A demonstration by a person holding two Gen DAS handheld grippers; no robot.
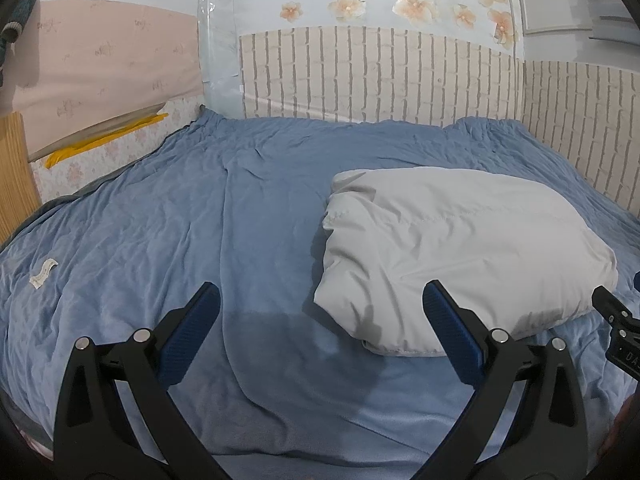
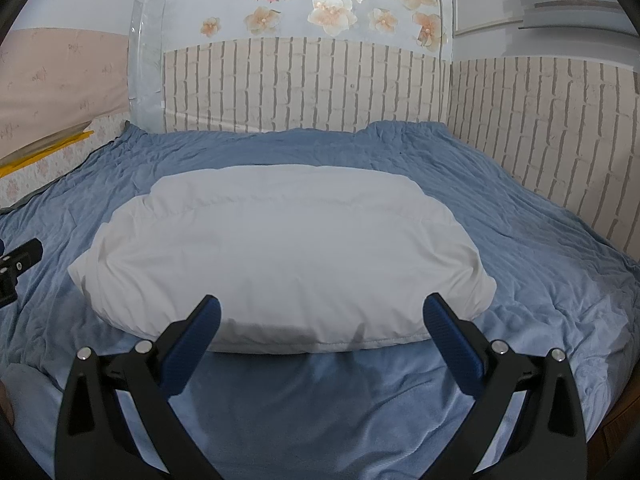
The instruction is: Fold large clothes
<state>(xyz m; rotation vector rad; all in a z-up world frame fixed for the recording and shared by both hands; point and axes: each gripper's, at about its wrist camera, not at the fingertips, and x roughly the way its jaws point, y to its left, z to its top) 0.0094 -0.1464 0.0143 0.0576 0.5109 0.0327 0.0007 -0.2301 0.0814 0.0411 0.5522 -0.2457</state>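
Note:
A puffy white padded garment lies folded into a compact bundle on the blue bedspread. In the left wrist view the garment sits to the right of centre. My left gripper is open and empty, above the bedspread just left of the bundle's near corner. My right gripper is open and empty, right at the bundle's near edge, not touching it. The right gripper's body shows at the right edge of the left view; the left gripper shows at the left edge of the right view.
A brick-pattern wall panel runs behind the bed and along its right side. A pink board and yellow items lean at the left. A wooden post stands at the bed's left. A white label lies on the bedspread.

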